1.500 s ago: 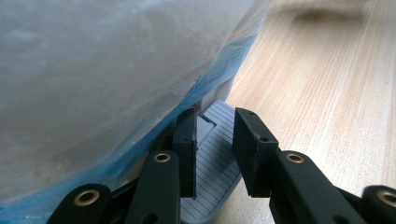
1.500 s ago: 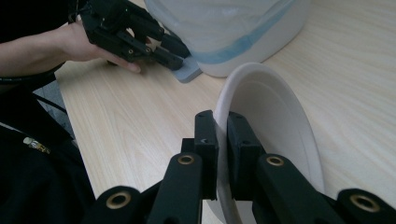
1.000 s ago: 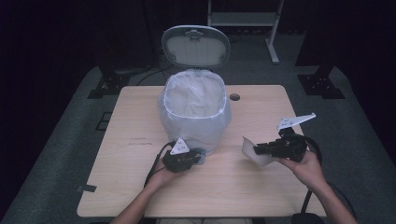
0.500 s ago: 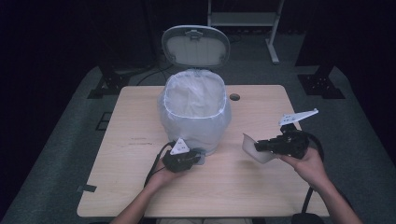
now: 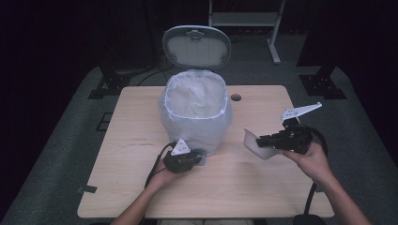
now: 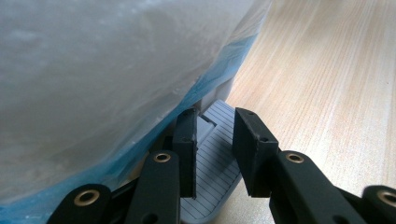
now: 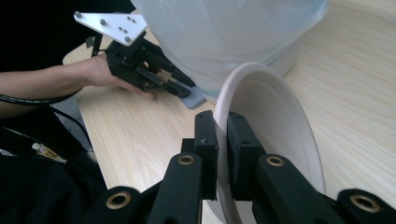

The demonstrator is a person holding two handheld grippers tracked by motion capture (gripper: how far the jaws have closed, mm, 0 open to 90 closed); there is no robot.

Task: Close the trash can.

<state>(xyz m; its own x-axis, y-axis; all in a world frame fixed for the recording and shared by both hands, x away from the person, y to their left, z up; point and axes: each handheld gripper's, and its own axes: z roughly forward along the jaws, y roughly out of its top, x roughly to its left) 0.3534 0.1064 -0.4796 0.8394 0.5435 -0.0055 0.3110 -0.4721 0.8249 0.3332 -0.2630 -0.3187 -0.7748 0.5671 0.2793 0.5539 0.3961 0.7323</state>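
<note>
A pedal bin [image 5: 197,117] lined with a pale plastic bag [image 7: 224,28] stands mid-table, its lid [image 5: 197,46] raised. My left gripper [image 5: 197,158] sits low at the bin's front foot. Its jaws are shut on the sides of the grey ribbed pedal [image 6: 215,158], right under the overhanging bag [image 6: 93,70]. The right gripper view shows that left gripper [image 7: 184,91] on the pedal [image 7: 196,100] too. To the right of the bin, my right gripper [image 5: 260,139] is shut on the rim of a white paper plate [image 7: 275,116]. The plate [image 5: 256,145] is held on edge above the table.
The wooden table [image 5: 263,187] has a round cable hole [image 5: 235,97] behind the bin. Cables trail from both grippers toward the near edge. Dark floor and stand legs [image 5: 328,86] surround the table.
The right gripper and its plate have lifted slightly. The left gripper stays on the pedal and the lid stays up.
</note>
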